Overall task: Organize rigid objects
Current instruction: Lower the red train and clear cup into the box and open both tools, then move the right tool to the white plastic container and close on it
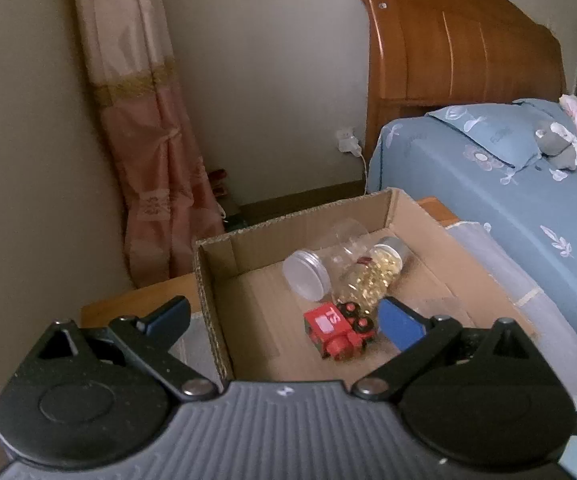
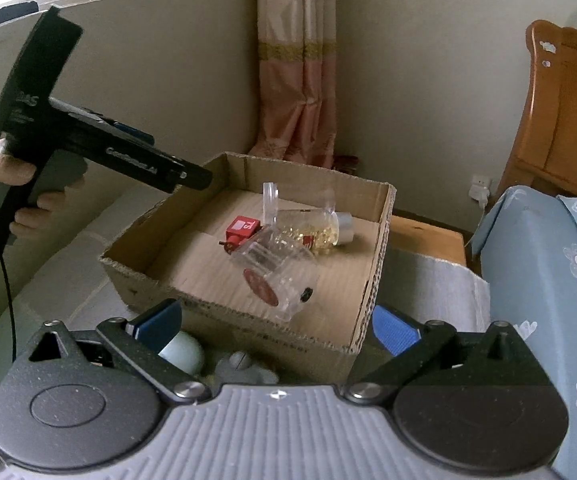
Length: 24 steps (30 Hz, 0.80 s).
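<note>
Left wrist view: the left gripper (image 1: 284, 320) hangs with its jaws spread wide and nothing between the pads, aimed down into the cardboard box (image 1: 216, 280). At about twelve o'clock from its tips the red toy truck (image 1: 338, 332) lies on its side on the box floor. Just beyond it a jar of yellow capsules (image 1: 372, 276) lies flat, and a clear jar with a white lid (image 1: 308, 274) rests touching it at its ten o'clock.

From the right wrist, the right gripper (image 2: 276, 324) is spread just as wide and empty, low at the box's near wall. A clear tub with a red disc (image 2: 280, 276) lies tilted inside at its twelve o'clock. Outside the box, at seven o'clock of the near wall, a pale round thing (image 2: 182, 354) and a grey piece (image 2: 240, 366) sit on the covered surface.

I judge the sorting well along: four things boxed, both grippers free, at least those two outside pieces left.
</note>
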Tool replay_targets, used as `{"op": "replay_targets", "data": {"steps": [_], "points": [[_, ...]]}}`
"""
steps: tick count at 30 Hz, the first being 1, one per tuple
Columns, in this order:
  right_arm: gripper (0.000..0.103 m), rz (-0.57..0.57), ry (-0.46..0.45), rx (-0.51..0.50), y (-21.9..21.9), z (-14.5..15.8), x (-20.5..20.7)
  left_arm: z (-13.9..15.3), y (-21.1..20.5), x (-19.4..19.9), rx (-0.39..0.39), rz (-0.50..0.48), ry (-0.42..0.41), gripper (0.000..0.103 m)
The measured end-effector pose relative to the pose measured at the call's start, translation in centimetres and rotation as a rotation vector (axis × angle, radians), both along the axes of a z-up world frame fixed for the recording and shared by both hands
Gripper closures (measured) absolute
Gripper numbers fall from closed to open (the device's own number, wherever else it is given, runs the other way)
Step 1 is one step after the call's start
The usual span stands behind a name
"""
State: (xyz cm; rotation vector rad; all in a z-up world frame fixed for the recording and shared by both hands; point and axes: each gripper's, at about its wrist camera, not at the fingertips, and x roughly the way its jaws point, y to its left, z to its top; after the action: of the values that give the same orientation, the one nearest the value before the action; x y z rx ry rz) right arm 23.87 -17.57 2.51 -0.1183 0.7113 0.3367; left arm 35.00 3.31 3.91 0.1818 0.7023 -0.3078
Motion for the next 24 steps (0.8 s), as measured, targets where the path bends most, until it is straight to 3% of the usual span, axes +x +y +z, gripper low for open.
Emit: {"op": "replay_targets", "data": {"steps": [11,19,24], "points": [[0.000,-0.090,0.021,0.023,-0.4,-2.9,-4.5,0.2,0.7,-6.1,-0.044,0.004,-0.026,0.001],[0.000,-0.150,0.096,0.029,-0.4,-7.1,-7.3,-2.1,1.0,-9.8,-0.066,0.033,-0.005,0.001],[0.000,-0.201,0.114,0.044,-0.6,-8.5,-8.5,-4.3,1.5,-10.7,-0.113,0.054,0.056,0.001]]}}
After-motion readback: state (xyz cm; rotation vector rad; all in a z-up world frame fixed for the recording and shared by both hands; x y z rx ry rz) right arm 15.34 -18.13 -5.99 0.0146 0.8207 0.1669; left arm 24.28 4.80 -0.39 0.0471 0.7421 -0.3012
